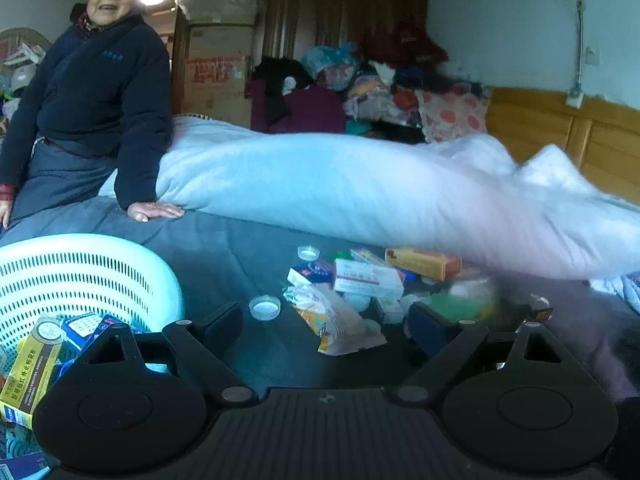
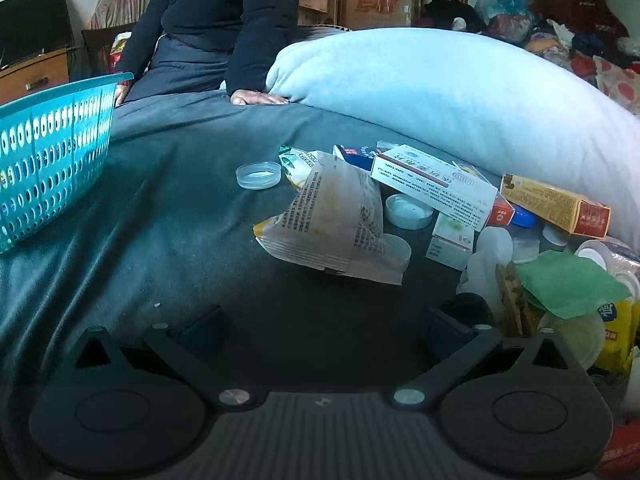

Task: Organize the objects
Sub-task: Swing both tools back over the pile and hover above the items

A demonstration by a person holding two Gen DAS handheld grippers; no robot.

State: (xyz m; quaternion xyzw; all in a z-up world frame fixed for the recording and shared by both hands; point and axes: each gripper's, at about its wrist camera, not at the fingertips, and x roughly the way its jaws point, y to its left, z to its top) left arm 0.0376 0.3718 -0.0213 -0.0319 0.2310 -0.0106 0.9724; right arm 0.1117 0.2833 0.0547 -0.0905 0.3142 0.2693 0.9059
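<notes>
A heap of medicine boxes, sachets and plastic lids lies on the dark bedspread. It holds a crumpled sachet point(image 1: 334, 318) point(image 2: 332, 216), a white box point(image 1: 366, 278) point(image 2: 434, 184), an orange box point(image 1: 424, 263) point(image 2: 554, 204) and a clear lid point(image 1: 264, 307) point(image 2: 258, 175). The turquoise basket point(image 1: 80, 276) point(image 2: 52, 152) stands at the left with several boxes inside, among them a yellow box point(image 1: 30, 374). My left gripper point(image 1: 324, 330) hangs open beside the basket, short of the heap. Low over the bedspread, my right gripper point(image 2: 320, 330) is open in front of the sachet. Neither holds anything.
A pale blue rolled quilt point(image 1: 360, 188) point(image 2: 460, 96) lies behind the heap. A person in a dark jacket point(image 1: 92, 92) point(image 2: 224, 12) sits on the bed, one hand point(image 1: 154, 211) point(image 2: 258, 99) on the bedspread by the quilt. Clothes and cardboard boxes point(image 1: 216, 64) are stacked farther back.
</notes>
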